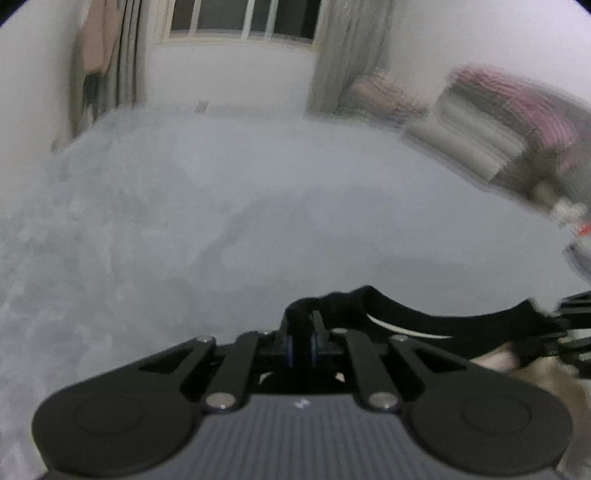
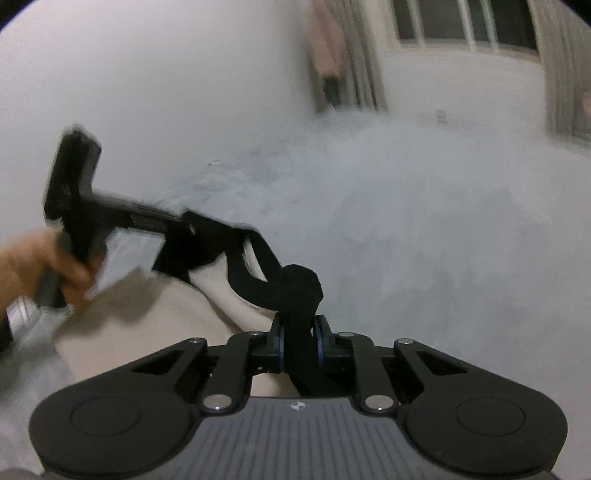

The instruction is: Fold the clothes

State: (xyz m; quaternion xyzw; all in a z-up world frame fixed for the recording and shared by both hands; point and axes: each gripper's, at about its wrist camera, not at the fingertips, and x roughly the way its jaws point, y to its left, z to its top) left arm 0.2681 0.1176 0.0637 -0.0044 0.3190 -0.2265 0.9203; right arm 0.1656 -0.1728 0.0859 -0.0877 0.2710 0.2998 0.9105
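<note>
While stretched above the grey bed (image 1: 184, 203), black garment (image 2: 299, 288) pinched between both hand-held grippers (image 1: 303, 343) (image 2: 300, 345).

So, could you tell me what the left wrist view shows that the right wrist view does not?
Only the left wrist view shows the stack of folded bedding. Only the right wrist view shows the person's hand holding the left gripper. Both show the black garment stretched between the two shut grippers, the right gripper included, the grey bed and the window.

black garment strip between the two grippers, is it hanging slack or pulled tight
Fairly taut: the black fabric strip spans in a shallow curve from the left gripper to the right gripper, both shut on it.
</note>
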